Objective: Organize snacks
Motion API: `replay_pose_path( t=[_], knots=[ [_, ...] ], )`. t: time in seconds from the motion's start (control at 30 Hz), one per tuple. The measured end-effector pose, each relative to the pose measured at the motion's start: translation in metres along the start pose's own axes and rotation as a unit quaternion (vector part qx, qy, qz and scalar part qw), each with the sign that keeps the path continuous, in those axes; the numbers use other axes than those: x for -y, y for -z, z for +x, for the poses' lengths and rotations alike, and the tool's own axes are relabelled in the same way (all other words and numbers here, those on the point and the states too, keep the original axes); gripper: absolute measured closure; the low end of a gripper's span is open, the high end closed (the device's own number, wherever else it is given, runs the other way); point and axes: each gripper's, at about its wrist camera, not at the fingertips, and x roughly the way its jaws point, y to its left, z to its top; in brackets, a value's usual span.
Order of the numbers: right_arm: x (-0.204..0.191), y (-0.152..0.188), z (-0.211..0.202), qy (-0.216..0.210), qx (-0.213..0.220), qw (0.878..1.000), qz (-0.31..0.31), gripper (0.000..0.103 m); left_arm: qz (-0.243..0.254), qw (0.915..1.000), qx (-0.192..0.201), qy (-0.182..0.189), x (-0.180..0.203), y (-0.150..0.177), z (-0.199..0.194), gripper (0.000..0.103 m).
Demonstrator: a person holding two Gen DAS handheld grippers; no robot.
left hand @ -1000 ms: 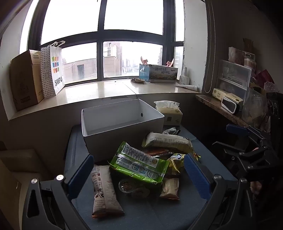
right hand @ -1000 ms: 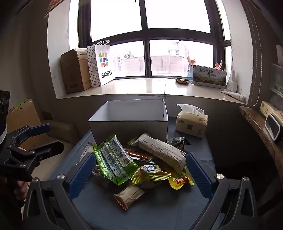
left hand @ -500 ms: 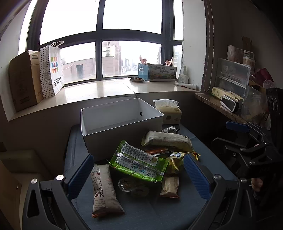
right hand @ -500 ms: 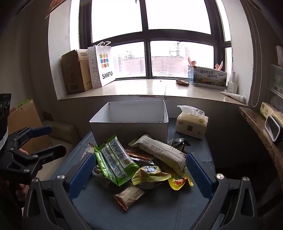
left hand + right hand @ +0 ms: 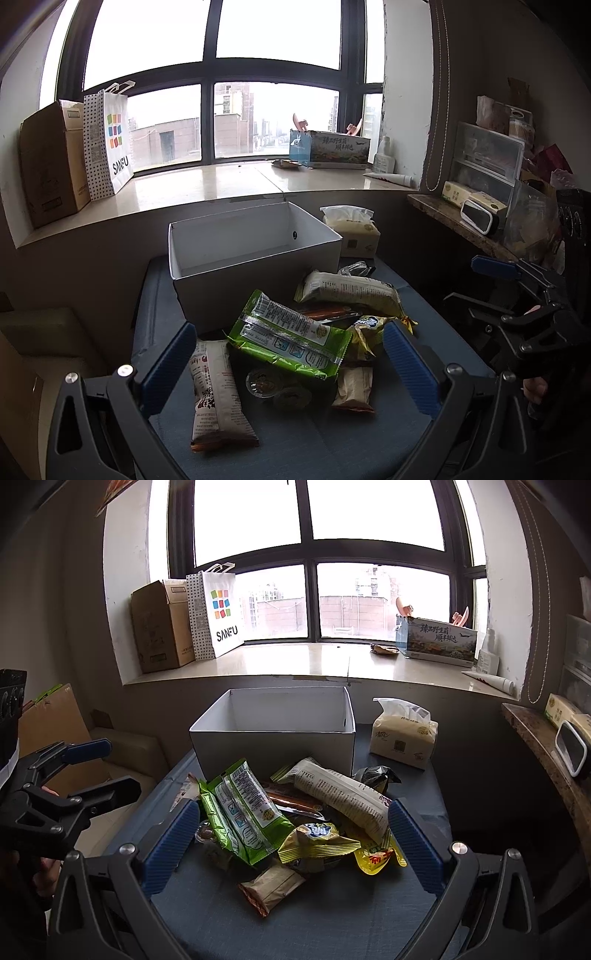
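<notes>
left wrist view first: the left gripper [image 5: 288, 354] hangs with its blue pads spread wide and nothing between them, low over the near edge of the blue table [image 5: 332, 443]. right under its gap lies the snack heap: a white-and-brown packet [image 5: 216, 387] with its long axis running away from the camera, just inside the left pad, and a green packet [image 5: 291, 341] lying crosswise, tilted up on the pile. in the right wrist view the right gripper [image 5: 291, 843] is likewise wide open and empty, its gap framing the same green packet [image 5: 243, 812], a yellow bag [image 5: 317, 840], a long white packet [image 5: 340, 794] slanting away to the left, and a small tan packet [image 5: 271, 884] nearest. beyond the heap, touching or almost touching it, stands the white box [image 5: 255, 254], open-topped and apparently empty, which i take as the place the snacks go. the turning relation: everything lies ahead of and below both grippers, the box straight behind the pile; the left looks nearer the white-and-brown packet, the right nearer the yellow bag. hard to read: a clear round thing [image 5: 264, 382] half under the green packet, a dark wrapper [image 5: 375, 777] by the tissue pack [image 5: 404, 736], and whatever is buried in the pile's middle.
</notes>
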Motion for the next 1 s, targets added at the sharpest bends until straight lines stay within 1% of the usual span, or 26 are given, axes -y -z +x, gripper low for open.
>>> replay_pose_path(
  t=[1.0],
  knots=[
    [0.0000,-0.0003,-0.0015,-0.001,-0.001,1.000,0.000,0.000,0.006,1.0000,-0.007,0.003,0.0025,0.0008,0.0010,0.000]
  ],
)
